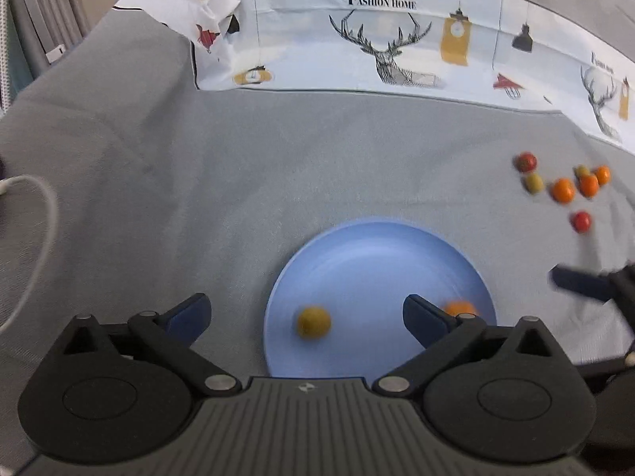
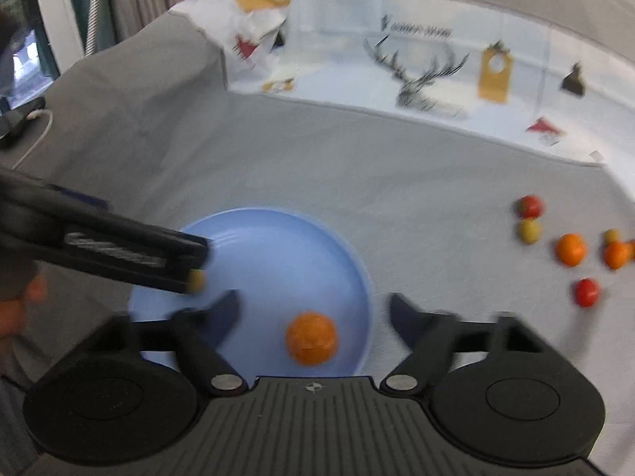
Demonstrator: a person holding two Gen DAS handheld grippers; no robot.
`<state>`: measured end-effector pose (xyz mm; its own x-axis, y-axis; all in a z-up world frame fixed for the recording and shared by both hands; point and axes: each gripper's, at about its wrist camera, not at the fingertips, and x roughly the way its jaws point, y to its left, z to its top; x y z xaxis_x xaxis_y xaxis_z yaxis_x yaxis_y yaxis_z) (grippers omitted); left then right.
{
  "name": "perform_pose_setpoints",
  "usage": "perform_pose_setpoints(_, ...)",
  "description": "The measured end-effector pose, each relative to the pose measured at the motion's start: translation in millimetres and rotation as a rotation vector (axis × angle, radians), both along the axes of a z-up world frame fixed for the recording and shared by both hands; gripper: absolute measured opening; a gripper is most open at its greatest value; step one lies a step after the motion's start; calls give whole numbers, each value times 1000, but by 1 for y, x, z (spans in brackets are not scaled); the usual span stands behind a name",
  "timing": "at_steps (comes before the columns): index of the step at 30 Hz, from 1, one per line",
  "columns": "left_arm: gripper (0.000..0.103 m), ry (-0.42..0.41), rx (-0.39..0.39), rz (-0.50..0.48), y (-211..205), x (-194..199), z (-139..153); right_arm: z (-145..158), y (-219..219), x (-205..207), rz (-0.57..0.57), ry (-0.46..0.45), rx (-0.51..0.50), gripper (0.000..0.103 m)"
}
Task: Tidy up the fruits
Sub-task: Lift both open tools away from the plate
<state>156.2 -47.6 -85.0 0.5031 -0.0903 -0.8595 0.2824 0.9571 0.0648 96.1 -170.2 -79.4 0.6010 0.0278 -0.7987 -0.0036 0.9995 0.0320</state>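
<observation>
A blue plate [image 1: 377, 254] [image 2: 278, 238] lies on the grey cloth. On it sit a yellow-green fruit [image 1: 313, 322] [image 2: 195, 279] and an orange fruit [image 1: 460, 308] [image 2: 311, 338]. My left gripper [image 1: 305, 319] is open above the plate's near side, the yellow-green fruit between its fingers. My right gripper [image 2: 313, 309] is open above the orange fruit. Several small red, orange and green fruits [image 1: 563, 190] [image 2: 570, 250] lie loose on the cloth to the right.
A white printed cloth with deer drawings [image 1: 389, 51] [image 2: 420, 79] covers the far side of the table. A white cable [image 1: 43, 218] lies at the left. The left gripper's body [image 2: 99, 246] reaches over the plate's left side.
</observation>
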Motion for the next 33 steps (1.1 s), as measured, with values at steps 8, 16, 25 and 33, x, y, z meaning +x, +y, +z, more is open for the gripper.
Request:
perform_pose_setpoints(8,103,-3,-19,53,27,-84,33,36,11,-81,-34,29,12,97)
perform_pose_setpoints(16,103,-129,4,25,25,-133,67,74,25,-131,-29,-102,-23,101)
perform_pose_setpoints(25,103,-207,1,-15,12,-174,94,103,24,-173,-32,-231,-32,102)
perform_pose_setpoints(33,103,-266,1,-39,7,-197,109,114,30,-194,-18,-293,-45,102)
